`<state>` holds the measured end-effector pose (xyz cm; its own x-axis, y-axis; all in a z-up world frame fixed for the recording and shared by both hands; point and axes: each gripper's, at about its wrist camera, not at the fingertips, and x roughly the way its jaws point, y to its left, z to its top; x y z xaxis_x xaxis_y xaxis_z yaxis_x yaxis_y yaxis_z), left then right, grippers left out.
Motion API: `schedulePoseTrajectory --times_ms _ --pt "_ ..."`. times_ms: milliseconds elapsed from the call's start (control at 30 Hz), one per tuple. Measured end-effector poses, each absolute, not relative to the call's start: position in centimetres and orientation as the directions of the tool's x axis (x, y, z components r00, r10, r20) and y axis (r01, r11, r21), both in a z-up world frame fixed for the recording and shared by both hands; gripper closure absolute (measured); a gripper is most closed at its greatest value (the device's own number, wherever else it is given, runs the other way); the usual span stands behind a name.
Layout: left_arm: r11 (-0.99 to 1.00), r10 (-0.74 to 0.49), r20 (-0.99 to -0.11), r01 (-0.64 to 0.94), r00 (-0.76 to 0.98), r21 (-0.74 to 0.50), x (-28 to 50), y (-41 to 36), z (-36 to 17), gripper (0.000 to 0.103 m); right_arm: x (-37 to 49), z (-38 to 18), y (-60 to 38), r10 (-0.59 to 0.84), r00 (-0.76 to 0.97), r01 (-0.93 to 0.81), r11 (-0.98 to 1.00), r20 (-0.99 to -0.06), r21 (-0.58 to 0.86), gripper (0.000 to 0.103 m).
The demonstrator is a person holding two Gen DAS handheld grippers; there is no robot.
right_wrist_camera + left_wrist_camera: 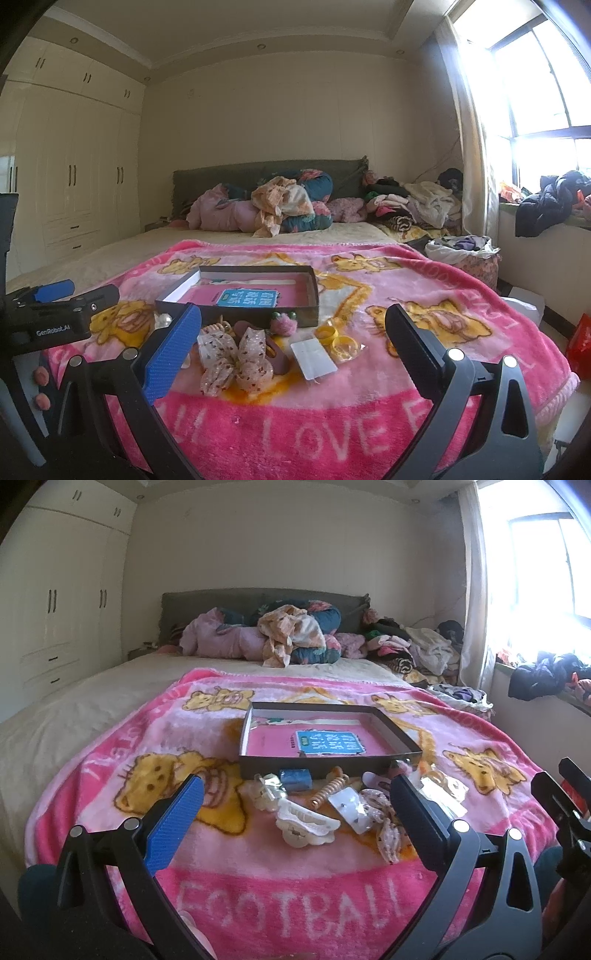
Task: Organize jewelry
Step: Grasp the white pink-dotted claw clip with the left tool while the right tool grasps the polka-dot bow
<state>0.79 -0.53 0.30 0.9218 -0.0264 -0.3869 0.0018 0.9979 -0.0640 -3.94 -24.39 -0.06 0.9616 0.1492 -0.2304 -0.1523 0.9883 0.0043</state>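
Yellow rings point(336, 338) only right-wrist view

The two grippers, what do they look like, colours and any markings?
Both look alike. Each gripper, the left gripper and the right gripper, has a black frame with round silver fasteners and two flat fingers: one faced with a textured blue pad, the other black. In the right wrist view, the left gripper's black body carries white "GenRobot.AI" lettering. No cables or sleeves show.
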Motion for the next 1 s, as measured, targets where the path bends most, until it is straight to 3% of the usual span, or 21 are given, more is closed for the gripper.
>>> schedulePoseTrajectory --times_ms 500,900,1000 --pt "0.988 0.002 -0.48 -0.076 0.877 -0.135 4.0 4.7 -1.7 0.011 0.3 -1.9 -20.9 0.242 0.896 -0.268 0.963 -0.373 -0.019 0.006" --pt "0.984 -0.12 -0.586 0.016 0.801 -0.179 7.2 4.3 -4.9 0.011 5.3 -5.8 -20.8 0.229 0.822 -0.259 0.966 -0.522 0.017 0.006" --pt "0.984 -0.15 -0.602 0.06 0.784 -0.167 8.1 3.3 -5.7 0.011 6.4 -7.0 -20.9 0.232 0.792 -0.26 0.965 -0.565 0.031 0.015"
